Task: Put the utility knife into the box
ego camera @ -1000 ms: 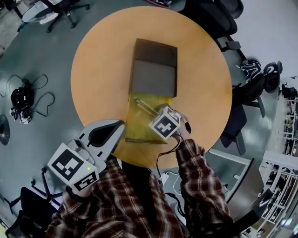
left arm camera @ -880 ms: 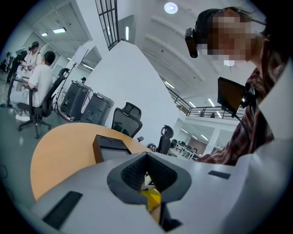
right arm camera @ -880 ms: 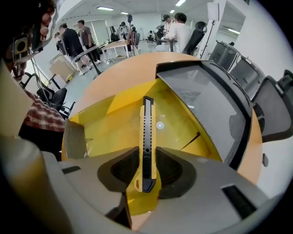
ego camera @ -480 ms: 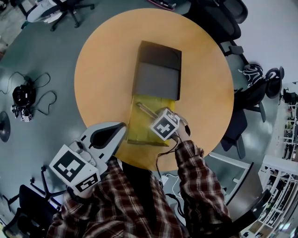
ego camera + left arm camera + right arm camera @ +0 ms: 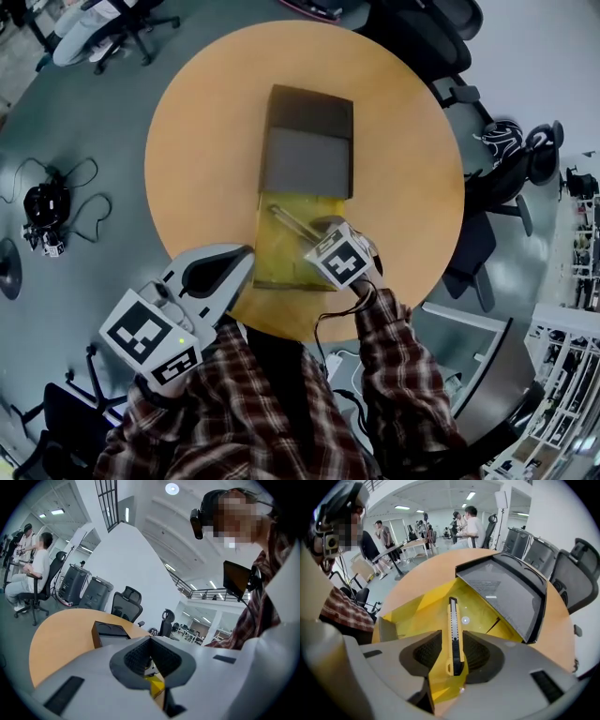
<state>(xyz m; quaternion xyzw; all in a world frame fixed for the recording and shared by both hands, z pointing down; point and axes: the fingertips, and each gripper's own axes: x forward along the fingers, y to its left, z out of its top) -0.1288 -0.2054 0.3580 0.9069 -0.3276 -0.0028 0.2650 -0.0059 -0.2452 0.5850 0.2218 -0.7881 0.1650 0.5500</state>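
A slim yellow plastic utility knife (image 5: pixel 453 625) with a black ridged slider sits between the ribbed grey pads of the right gripper (image 5: pixel 453 639). Its jaws are opening, clear of the knife, inside the glossy yellow-lined rectangular box (image 5: pixel 417 613). Beyond the fingertips lies the dark matt lid (image 5: pixel 506 590). The left gripper (image 5: pixel 150 641) has its jaws together and holds nothing.

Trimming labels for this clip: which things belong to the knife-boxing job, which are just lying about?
In the job: utility knife, between the opening jaws of the right gripper; yellow-lined box; table.
Lying about: office chair; cabled black gear on the floor; left gripper, shut, empty.
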